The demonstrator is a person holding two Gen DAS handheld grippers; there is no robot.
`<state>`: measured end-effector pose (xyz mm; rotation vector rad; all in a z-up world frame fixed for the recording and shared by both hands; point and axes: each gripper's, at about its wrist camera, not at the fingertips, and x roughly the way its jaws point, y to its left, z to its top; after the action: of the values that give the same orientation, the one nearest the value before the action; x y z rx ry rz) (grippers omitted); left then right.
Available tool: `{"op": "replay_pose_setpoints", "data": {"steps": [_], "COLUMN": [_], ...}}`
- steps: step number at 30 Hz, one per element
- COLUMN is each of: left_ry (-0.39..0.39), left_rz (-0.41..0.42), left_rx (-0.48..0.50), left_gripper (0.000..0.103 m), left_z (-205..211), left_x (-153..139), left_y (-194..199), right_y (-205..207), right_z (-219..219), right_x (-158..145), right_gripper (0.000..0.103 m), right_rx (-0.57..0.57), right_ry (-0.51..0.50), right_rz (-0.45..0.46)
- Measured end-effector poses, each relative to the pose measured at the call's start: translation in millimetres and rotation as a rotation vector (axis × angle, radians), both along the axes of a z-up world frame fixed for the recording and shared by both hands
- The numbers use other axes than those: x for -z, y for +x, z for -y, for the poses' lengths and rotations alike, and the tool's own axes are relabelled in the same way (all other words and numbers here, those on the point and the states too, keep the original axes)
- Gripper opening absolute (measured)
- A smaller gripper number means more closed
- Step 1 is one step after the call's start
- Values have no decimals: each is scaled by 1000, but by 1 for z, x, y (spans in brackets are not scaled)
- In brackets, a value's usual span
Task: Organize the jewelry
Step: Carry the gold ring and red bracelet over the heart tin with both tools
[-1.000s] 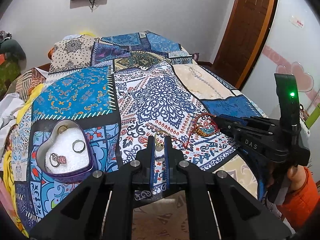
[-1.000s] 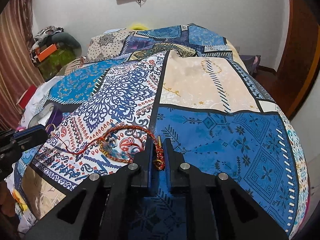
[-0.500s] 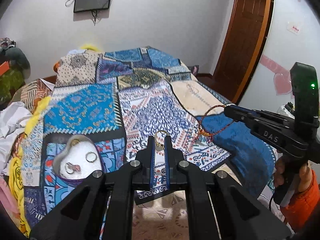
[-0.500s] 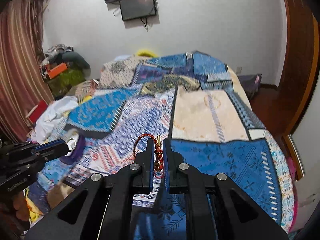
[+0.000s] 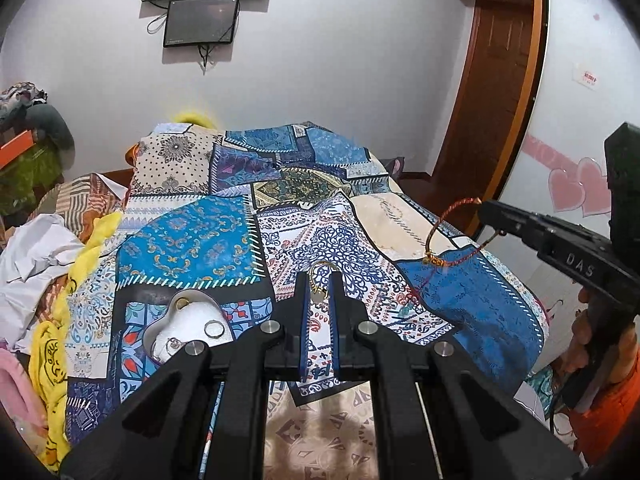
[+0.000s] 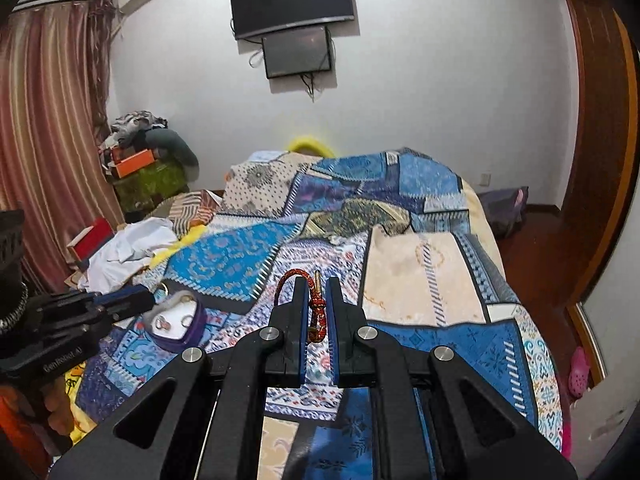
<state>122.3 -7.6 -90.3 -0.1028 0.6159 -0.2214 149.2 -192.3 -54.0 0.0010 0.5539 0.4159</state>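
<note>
So far, part of the sorting looks done: the heart-shaped tin [image 5: 188, 330] sits on the bed [image 5: 224, 240] near its left edge, toward the foot, and at least 3 rings [image 5: 214, 328] lie on its white lining. From the right wrist view the same tin [image 6: 180, 320] shows just beyond the tip of the left tool.

Both tools are clenched, each on 1 piece. The left tool [image 5: 320, 288] pinches a thin gold-coloured hoop [image 5: 322, 270] that rises a little above its tips; whether it is an earring or a small ring I cannot tell. The right tool [image 6: 314, 304] grips a red braided cord bracelet [image 6: 316, 312] with a small gold end piece; in the left view that bracelet [image 5: 444, 236] hangs as a loop clear of the bed, its loose tail trailing down toward the blue patch near the right edge.

No other loose jewelry shows on the quilt, so my judgement is that these 2 pieces are what remains. Left to do: carry each to the tin and let go. The hoop is the nearer; the bracelet must cross most of the bed's width, and its dangling tail may snag or spill over the rim.
</note>
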Motion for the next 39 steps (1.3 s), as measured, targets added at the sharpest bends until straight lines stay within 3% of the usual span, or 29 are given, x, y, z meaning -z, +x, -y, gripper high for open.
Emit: {"op": "replay_pose_setpoints", "data": {"steps": [15, 29, 39], "left_ry": [3, 4, -20], "left_rz": [33, 5, -27], "left_rx": [-98, -227, -247], "left_gripper": [7, 7, 7], "left_z": [-43, -104, -122], "left_x": [-7, 7, 26], "left_y": [-14, -27, -21], "right_y": [0, 6, 17], "right_z": [-62, -137, -170], "right_x": [-9, 9, 32], "right_gripper": [7, 7, 7], "right_rx": [-144, -301, -358], "right_ry": [32, 35, 5], "right_rz": [27, -24, -92]}}
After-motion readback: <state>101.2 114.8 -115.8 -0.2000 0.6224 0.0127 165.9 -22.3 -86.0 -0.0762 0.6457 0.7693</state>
